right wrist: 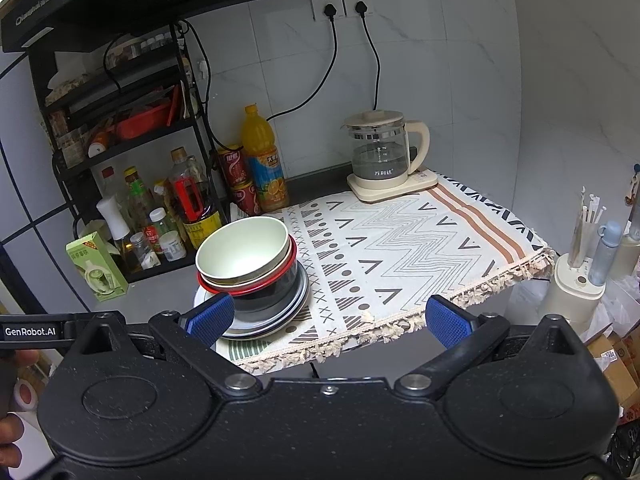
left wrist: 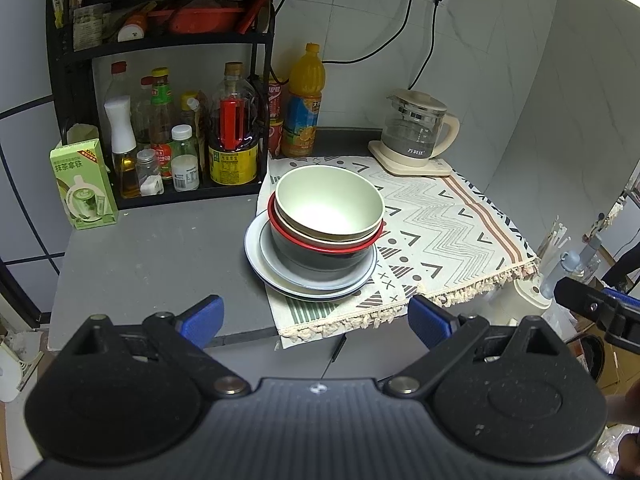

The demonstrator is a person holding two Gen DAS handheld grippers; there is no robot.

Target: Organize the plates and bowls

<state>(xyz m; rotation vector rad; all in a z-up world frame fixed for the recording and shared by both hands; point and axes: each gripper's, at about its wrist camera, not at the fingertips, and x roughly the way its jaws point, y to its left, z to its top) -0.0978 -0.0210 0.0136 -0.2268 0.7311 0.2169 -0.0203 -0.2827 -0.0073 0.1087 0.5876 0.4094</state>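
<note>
A stack of dishes stands at the left edge of the patterned cloth (left wrist: 448,232). On top is a pale green bowl (left wrist: 329,204) (right wrist: 242,250), nested in a beige bowl, then a red-rimmed dark bowl (left wrist: 320,254) (right wrist: 264,294). Under them lie a grey-blue plate (left wrist: 276,270) (right wrist: 302,292) and a white plate (left wrist: 253,252) (right wrist: 256,330). My left gripper (left wrist: 316,320) is open, back from the stack near the counter's front edge, holding nothing. My right gripper (right wrist: 330,316) is open too; its left finger (right wrist: 212,316) overlaps the stack's near left side in view.
A black rack with sauce bottles (left wrist: 232,136) (right wrist: 192,208) stands left of the stack, a green box (left wrist: 84,184) (right wrist: 98,268) beside it. An orange juice bottle (left wrist: 302,108) (right wrist: 264,160) and a glass kettle (left wrist: 416,128) (right wrist: 382,156) stand at the back. A straw holder (right wrist: 580,284) sits off the right edge.
</note>
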